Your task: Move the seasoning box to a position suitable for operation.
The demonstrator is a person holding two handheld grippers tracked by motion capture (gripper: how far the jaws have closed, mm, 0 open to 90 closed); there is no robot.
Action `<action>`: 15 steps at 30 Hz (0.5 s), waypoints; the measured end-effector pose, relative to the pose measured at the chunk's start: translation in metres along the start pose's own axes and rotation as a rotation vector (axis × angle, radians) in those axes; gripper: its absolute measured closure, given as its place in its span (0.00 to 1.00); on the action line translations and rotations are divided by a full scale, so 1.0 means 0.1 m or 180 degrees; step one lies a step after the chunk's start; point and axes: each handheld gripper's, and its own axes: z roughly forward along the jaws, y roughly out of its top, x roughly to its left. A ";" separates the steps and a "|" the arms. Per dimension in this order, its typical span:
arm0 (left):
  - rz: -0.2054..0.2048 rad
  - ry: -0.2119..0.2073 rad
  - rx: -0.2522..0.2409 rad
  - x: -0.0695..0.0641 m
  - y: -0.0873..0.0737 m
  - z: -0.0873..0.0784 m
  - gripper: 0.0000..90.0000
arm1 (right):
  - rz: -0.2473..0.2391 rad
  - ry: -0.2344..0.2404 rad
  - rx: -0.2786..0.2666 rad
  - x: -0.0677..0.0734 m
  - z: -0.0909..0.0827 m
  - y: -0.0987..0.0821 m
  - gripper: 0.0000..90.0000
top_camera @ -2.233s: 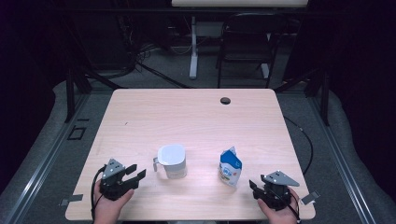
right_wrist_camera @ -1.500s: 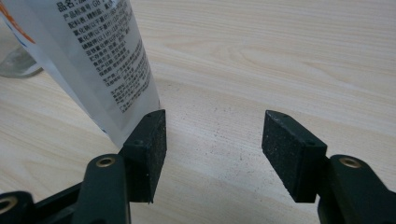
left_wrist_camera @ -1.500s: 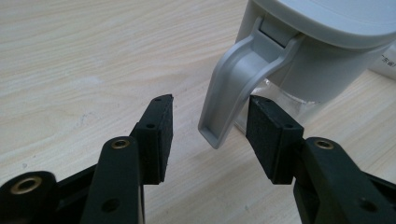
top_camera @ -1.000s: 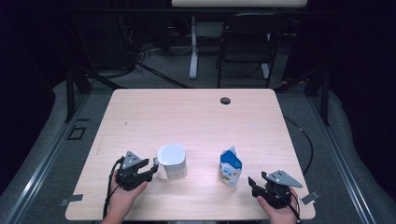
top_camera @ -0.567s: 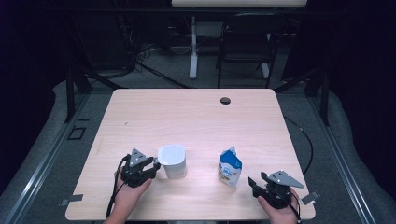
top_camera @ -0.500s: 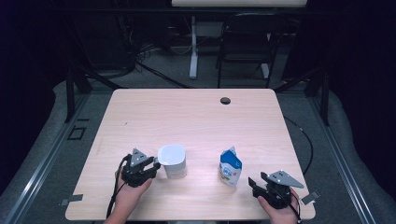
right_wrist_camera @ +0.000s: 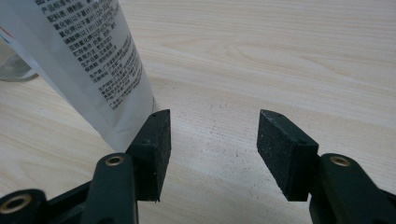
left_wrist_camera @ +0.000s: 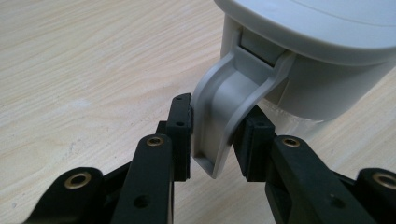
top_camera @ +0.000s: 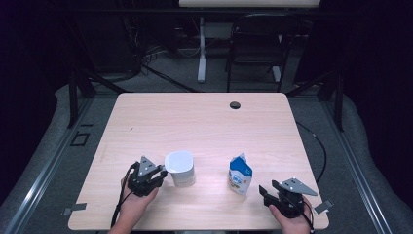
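Left gripper (top_camera: 157, 176) jaws just closing on grey pitcher (top_camera: 179, 168) handle (left_wrist_camera: 219, 121) — pads touching. Pitcher upright on surface (top_camera: 204, 126), contents hidden. Right gripper (right_wrist_camera: 212, 144) jaws released, empty — milk carton (top_camera: 240, 174) just beside.

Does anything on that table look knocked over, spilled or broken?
Nothing stands out. The grey cup and the carton both stand upright on the dry wooden table. The left gripper has just been closing, its jaws around the cup's handle.
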 end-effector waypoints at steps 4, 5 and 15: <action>0.0014 -0.0006 0.0001 -0.02 -0.01 -0.02 0.78 | 0.0003 0.0012 0.0001 0.00 0.00 0.00 0.50; 0.0024 -0.0001 -0.0009 -0.03 -0.01 -0.02 0.78 | 0.0004 0.0015 0.0000 0.00 0.00 0.00 0.50; 0.0136 -0.0111 -0.0076 -0.09 -0.05 -0.09 0.80 | 0.0009 0.0033 -0.0004 0.00 0.00 0.00 0.50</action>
